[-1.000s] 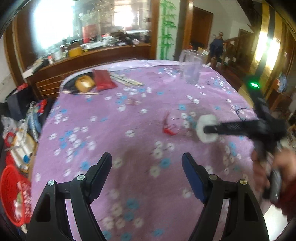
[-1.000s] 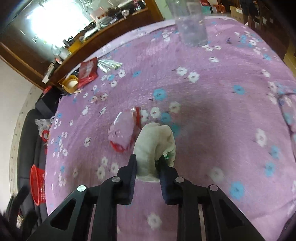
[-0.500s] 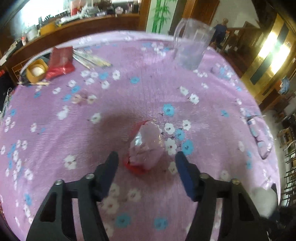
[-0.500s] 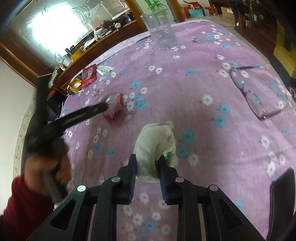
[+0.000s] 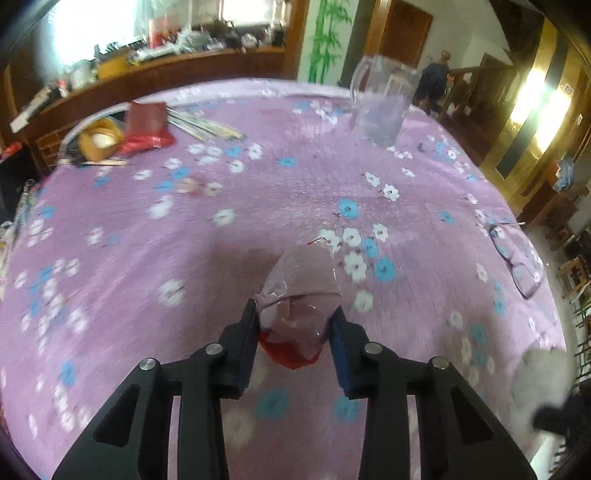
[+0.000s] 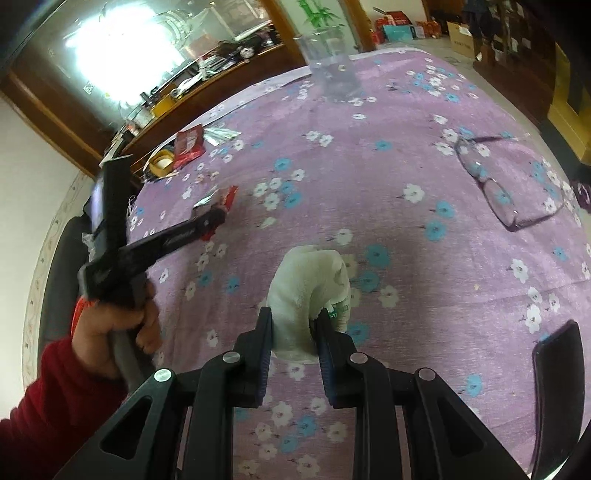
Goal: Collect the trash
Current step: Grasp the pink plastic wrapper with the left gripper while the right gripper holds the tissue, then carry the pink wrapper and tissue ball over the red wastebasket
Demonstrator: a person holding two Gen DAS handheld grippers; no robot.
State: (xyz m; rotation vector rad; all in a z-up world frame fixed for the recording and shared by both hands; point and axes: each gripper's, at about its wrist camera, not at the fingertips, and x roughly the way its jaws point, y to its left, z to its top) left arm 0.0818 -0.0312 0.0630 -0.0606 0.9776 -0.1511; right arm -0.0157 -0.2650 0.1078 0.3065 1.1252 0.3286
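Bare tablecloth around wrapper

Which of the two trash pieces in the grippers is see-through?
The clear plastic wrapper with the red end, between the left gripper's pads. The right gripper holds an opaque white crumpled tissue.

Looked like a lived-in home dining room. Round table under a purple cloth with white and blue flowers, clear plastic pitcher, purple-framed eyeglasses. Cluttered dark wooden sideboard below a bright window, green bamboo mural on the wall, brown wooden door beyond.
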